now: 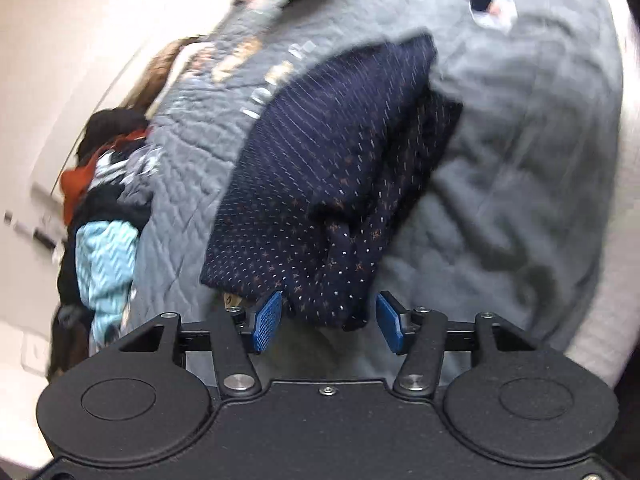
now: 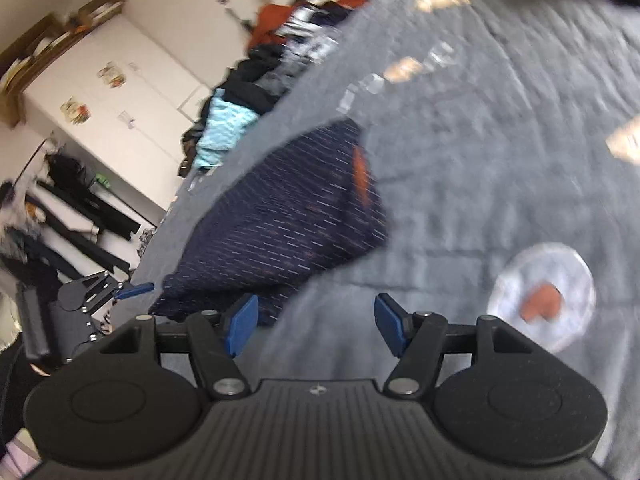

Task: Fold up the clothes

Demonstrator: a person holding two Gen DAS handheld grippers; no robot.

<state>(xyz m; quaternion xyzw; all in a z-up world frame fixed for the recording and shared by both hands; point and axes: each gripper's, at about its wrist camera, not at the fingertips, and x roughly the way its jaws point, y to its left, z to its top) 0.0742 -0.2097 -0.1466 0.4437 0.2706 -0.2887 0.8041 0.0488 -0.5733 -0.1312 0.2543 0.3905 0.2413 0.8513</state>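
Navy folded garment [image 1: 320,184] on grey quilt [image 1: 500,160], two grippers, left gripper [image 1: 329,322] and right gripper [image 2: 316,326], both agape, empty

A folded navy patterned garment [image 2: 280,220] lies on a grey quilted bedspread [image 2: 480,200], just ahead of the right gripper [image 2: 316,324], whose blue pads stand apart, empty.

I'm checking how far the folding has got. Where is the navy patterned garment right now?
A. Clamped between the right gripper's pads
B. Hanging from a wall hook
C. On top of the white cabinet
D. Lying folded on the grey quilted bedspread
D: the navy patterned garment lies folded on the grey quilted bedspread, and the right gripper stands open with nothing between its pads.
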